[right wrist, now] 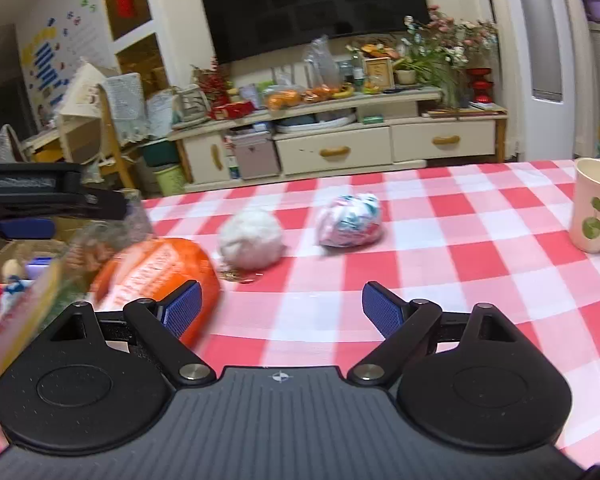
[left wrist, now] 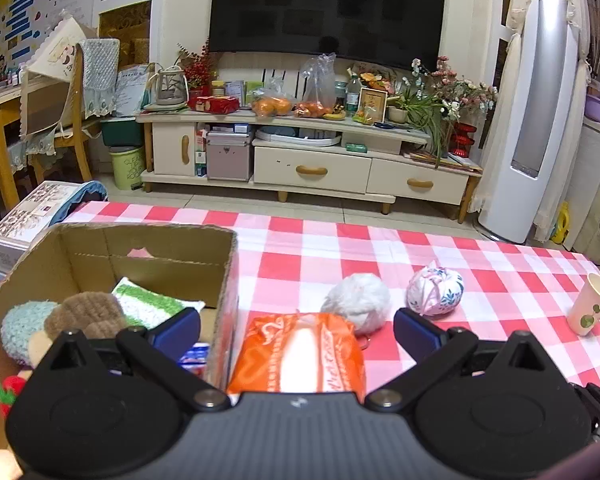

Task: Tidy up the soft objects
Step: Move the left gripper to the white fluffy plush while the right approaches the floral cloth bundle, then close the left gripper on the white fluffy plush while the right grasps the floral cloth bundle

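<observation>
An orange tissue pack [left wrist: 296, 356] lies on the checked tablecloth right beside the cardboard box [left wrist: 148, 240]. My left gripper [left wrist: 296, 332] is open wide and straddles it, with the pads clear of the pack and the left finger over the box's inside. Several soft items lie in the box: a blue fuzzy piece [left wrist: 24, 320], a brown one [left wrist: 86, 312] and a green striped cloth [left wrist: 152, 304]. Beyond are a white fluffy ball [left wrist: 358, 300] and a floral cloth ball [left wrist: 434, 290]. My right gripper [right wrist: 282, 310] is open and empty; its left finger shows in front of the pack [right wrist: 156, 272], with the white ball [right wrist: 250, 240] and floral ball [right wrist: 350, 220] ahead.
A paper cup [left wrist: 590, 304] [right wrist: 594, 208] stands upright near the table's right edge. The other gripper's black body [right wrist: 40, 196] shows at the left of the right wrist view, above the blurred box [right wrist: 28, 284]. A TV cabinet [left wrist: 308, 160] stands across the floor.
</observation>
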{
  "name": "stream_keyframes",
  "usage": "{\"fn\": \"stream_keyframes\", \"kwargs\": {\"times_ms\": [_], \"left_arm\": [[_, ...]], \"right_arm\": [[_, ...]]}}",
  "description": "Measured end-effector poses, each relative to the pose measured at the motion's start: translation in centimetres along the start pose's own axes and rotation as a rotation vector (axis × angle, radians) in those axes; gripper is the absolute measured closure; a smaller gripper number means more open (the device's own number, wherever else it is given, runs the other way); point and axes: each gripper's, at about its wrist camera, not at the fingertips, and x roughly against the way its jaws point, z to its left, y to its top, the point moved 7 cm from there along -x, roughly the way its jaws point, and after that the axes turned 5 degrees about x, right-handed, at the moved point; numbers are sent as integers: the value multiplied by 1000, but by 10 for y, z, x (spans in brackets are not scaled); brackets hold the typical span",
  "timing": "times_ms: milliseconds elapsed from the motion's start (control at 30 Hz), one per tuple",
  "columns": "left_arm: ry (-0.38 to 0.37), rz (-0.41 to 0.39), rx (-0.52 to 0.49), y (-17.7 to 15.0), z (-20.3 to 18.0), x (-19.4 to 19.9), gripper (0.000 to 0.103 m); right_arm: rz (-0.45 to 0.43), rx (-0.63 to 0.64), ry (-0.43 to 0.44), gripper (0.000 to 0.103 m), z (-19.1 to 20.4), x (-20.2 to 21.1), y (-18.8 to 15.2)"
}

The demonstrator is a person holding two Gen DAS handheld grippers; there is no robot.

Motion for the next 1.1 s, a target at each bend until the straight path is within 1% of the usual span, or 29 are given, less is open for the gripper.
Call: {"fn": "stream_keyframes", "kwargs": {"times_ms": [133,333,533,633,733,867,1033,1100], "left_arm": [[-7,-9,-9,0,-5,-2,1],[-15,-4,-9,-2,-14,-9,1],[-32,-19,-23,-3,-28,-13,1],[-19,-6,-31,-6,-33,-17,1],[-21,19,-7,-7,-37,-21,1],[-26,32,27,0,-48,-32,1],[-50,70,83,11,-65,-59,1],[-31,77,82,15,-70,-72,1]], "right_arm": [[7,-26,-39,0,-18,-11,-3],[18,-70,-74,0,-43,-37,2],[16,-131,-53,0,-60,-65,10],[19,-136,-41,0,-65,-78,11],[16,-142,-24,0,-69,-91,14],[16,-113,3,0,-68,-111,21],[33,-24,40,0,-62,-124,21],[30,19,40,0,-58,-127,23]]}}
